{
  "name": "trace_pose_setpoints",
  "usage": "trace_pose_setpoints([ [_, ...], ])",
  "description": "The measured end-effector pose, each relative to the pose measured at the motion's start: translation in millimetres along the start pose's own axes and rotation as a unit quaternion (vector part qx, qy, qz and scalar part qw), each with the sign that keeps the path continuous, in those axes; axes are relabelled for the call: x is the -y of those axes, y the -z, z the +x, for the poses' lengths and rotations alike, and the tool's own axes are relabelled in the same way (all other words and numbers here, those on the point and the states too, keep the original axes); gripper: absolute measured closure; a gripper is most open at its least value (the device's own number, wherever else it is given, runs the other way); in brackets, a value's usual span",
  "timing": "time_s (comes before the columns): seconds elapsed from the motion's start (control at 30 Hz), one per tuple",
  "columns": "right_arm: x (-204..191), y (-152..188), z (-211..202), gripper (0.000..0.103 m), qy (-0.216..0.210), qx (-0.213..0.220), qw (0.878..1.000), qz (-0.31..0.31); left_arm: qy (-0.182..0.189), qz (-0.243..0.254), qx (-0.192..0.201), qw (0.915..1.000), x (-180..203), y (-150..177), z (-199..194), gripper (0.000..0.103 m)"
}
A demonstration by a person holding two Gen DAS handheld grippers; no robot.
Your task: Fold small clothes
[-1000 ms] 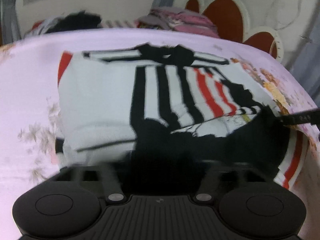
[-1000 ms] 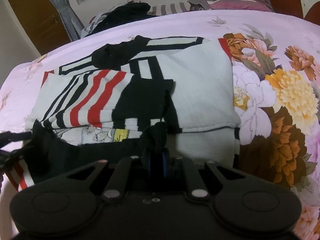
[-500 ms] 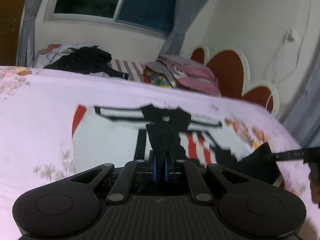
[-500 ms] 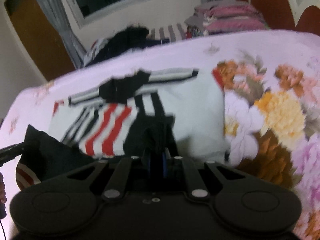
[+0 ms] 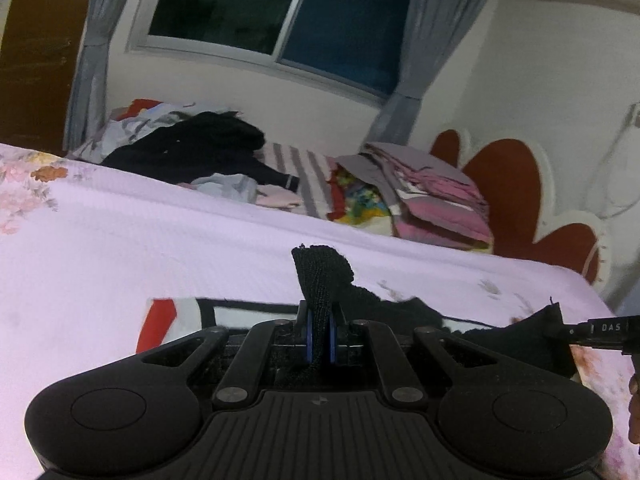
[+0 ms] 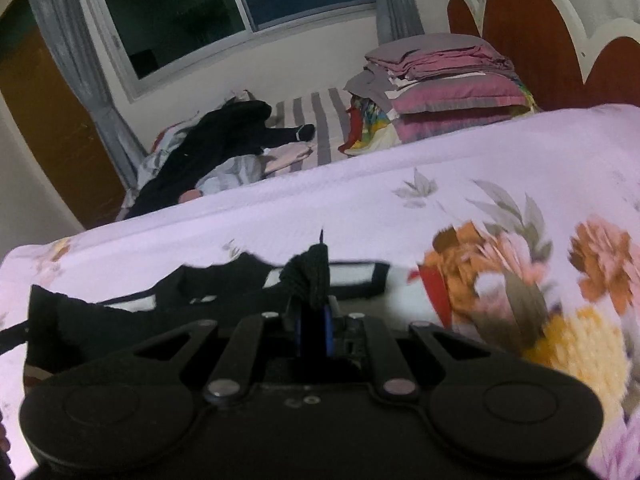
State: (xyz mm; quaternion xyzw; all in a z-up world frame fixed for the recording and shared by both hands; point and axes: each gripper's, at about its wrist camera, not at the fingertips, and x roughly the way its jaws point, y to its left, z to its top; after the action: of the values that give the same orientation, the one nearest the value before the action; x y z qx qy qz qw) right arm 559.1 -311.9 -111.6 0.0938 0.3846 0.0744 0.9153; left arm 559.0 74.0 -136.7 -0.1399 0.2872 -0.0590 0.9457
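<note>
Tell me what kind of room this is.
Most likely a bedroom: a bed with a floral sheet, a scalloped headboard, stacked folded bedding, and a curtained window.

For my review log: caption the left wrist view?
Left gripper pinching the sweater's black hem above the floral bedspread.

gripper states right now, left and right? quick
Left gripper: closed on the black hem of the striped sweater.
Right gripper: closed on the same sweater's black hem.
</note>
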Motion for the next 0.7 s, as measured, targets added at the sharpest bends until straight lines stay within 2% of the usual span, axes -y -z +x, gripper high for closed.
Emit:
trace_pose_setpoints([
  [0.2, 2, -6, 51, 0.093, 0.021, -0.019, 1.0, -0.002, -0.029, -0.01, -0.011, 0.9995, -6, 2, 39, 0.097],
  [0.37, 8, 0, 84, 0.093, 0.042, -0.037, 0.998, -0.003, -0.056, -0.012, -0.031, 0.9979, -13, 15, 64, 0.097],
  [0.5, 10, 8, 95, 0.092, 0.05, -0.04, 0.998, -0.004, -0.076, -0.01, -0.07, 0.9946, -20, 33, 83, 0.096],
  [0.6, 10, 6, 90, 0.089, 0.049, -0.033, 0.998, -0.002, -0.076, -0.022, -0.069, 0.9945, -21, 31, 84, 0.096],
  [0.63, 10, 4, 87, 0.085, 0.046, -0.032, 0.998, -0.003, -0.074, -0.023, -0.069, 0.9946, -20, 30, 83, 0.086],
  [0.67, 8, 2, 82, 0.082, 0.046, -0.027, 0.999, -0.007, -0.077, -0.022, -0.068, 0.9944, -21, 29, 79, 0.07],
  [0.7, 7, 1, 77, 0.079, 0.045, -0.022, 0.999, -0.01, -0.069, -0.026, -0.065, 0.9951, -22, 28, 74, 0.064],
])
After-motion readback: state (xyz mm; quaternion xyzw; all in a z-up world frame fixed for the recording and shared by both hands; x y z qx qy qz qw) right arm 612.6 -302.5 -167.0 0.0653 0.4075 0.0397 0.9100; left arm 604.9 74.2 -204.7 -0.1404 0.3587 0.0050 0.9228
